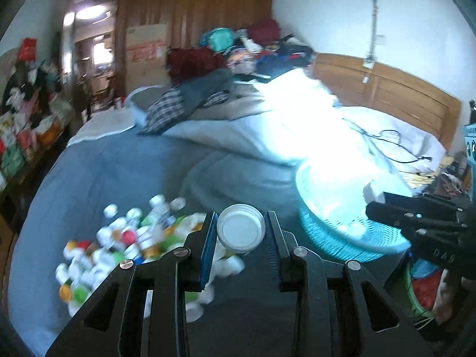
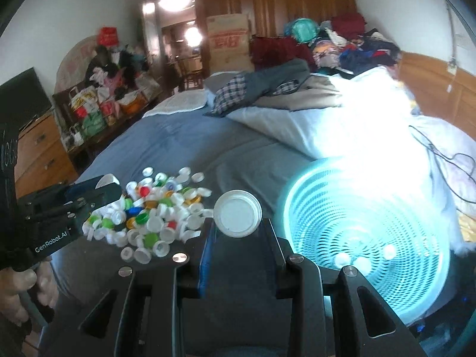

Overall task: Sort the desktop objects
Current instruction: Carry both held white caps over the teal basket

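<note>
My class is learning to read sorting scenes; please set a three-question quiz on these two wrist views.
1. True or false: the left hand-held gripper is empty.
2. What does the right hand-held gripper hold? A) a white cap B) a green cap C) nothing
3. Fill in: a few white caps already lie in the turquoise ____, to the right of the pile of bottle caps.

Key: 1 false, it grips a white cap. 2 A, a white cap. 3 basket.

Both grippers are chunky black things, the left gripper (image 1: 241, 232) with blue ribbed pads (image 1: 208, 250) and silver round screws (image 1: 300, 251). White "GenRobot.AI" lettering (image 2: 51, 241) runs along its side.
</note>
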`<act>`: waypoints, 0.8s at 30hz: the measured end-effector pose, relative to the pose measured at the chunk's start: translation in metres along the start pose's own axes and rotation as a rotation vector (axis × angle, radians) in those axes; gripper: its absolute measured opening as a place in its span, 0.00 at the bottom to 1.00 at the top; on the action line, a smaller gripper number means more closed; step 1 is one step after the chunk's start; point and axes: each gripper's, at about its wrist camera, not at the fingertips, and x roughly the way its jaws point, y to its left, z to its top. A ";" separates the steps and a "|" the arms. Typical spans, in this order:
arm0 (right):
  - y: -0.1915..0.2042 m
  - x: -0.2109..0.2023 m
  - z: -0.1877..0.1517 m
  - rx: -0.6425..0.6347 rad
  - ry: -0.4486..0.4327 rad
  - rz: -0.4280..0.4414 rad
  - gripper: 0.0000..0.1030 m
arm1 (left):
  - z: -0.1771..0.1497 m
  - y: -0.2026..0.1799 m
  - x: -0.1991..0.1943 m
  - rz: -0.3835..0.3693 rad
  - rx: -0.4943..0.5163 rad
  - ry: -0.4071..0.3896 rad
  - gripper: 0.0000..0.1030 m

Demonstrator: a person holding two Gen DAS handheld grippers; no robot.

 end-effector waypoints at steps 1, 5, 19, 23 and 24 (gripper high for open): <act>-0.005 -0.003 0.001 0.005 -0.003 -0.008 0.32 | 0.005 -0.010 0.005 -0.012 0.014 0.001 0.26; -0.032 -0.015 0.010 0.024 -0.021 -0.053 0.32 | 0.025 -0.042 0.025 -0.058 0.046 0.004 0.26; -0.139 -0.021 0.021 0.122 0.054 -0.172 0.32 | 0.067 -0.150 0.101 -0.219 0.193 0.215 0.26; -0.155 -0.008 0.011 0.179 0.123 -0.133 0.32 | 0.057 -0.164 0.120 -0.251 0.205 0.325 0.26; -0.156 -0.007 0.008 0.177 0.129 -0.134 0.32 | 0.054 -0.165 0.120 -0.256 0.203 0.330 0.26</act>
